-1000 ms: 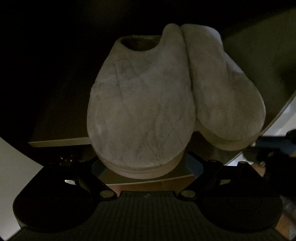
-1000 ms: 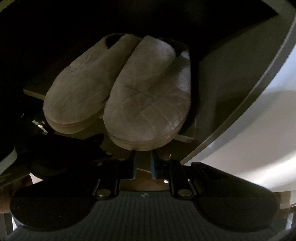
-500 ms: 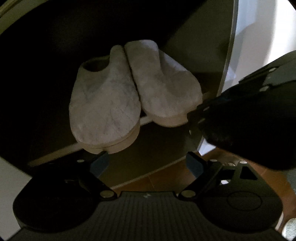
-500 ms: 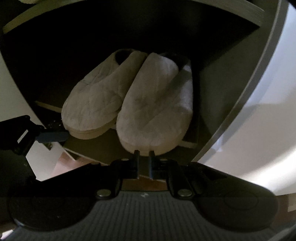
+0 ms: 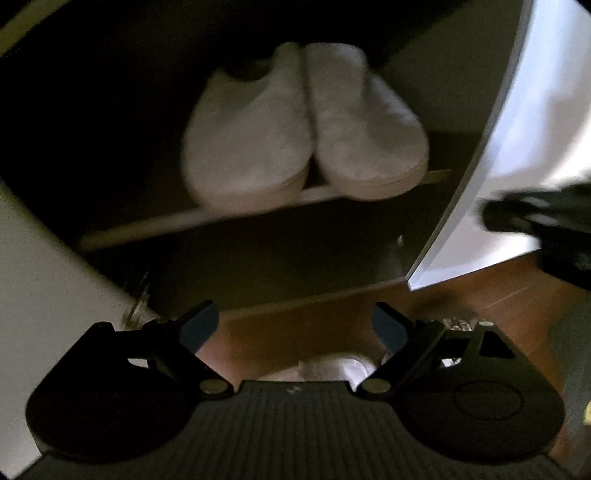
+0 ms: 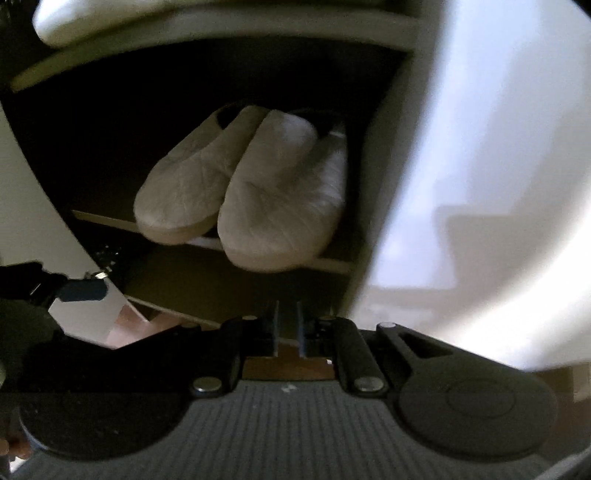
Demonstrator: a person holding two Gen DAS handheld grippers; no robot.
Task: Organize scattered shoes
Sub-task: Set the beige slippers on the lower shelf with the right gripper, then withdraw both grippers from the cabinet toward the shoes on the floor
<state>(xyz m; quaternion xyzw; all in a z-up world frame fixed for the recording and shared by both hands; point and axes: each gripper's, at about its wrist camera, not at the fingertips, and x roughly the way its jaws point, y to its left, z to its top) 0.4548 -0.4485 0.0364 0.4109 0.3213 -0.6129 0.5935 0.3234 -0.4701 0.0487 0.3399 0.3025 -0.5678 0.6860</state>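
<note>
- Two grippers sat nearest the cameras, both short of the shelf [image 5: 258, 212] and neither holding anything.
- The left gripper [image 5: 293, 325] had its jaws spread wide, with only brown floor [image 5: 325, 325] showing between its blue-padded fingertips [image 5: 197, 325].
- The right gripper [image 6: 287, 328] had its jaws a narrow slit apart and opening slightly, with nothing between them; its fingers [image 6: 274, 325] stood nearly parallel below the shelf's front edge.
- In the right wrist view, one blue fingertip of the left gripper showed at the left, lower than the shelf and in front of a pale cabinet side [image 6: 22, 206].
- In the left wrist view, the right gripper appeared as a dark blurred shape at the right edge, below shelf level.
- Something pale and soft [image 5: 340, 363] lay on the floor close under the left gripper, too hidden to name.
- Beyond the grippers, the pair of grey slippers [image 5: 303, 125] rested on the shelf inside a dark cabinet, side by side and touching, toes hanging a little over the shelf's front edge.
- The left slipper [image 6: 188, 184] lay just beside the right slipper [image 6: 280, 199], which sat close to the cabinet's right wall [image 6: 373, 184].
- Above the slippers' shelf, an upper shelf [image 6: 221, 22] carried a pale object [image 6: 85, 18] at its left end, cut off by the frame.
- Right of the shelf stood a white panel [image 6: 498, 147], brightly lit.
</note>
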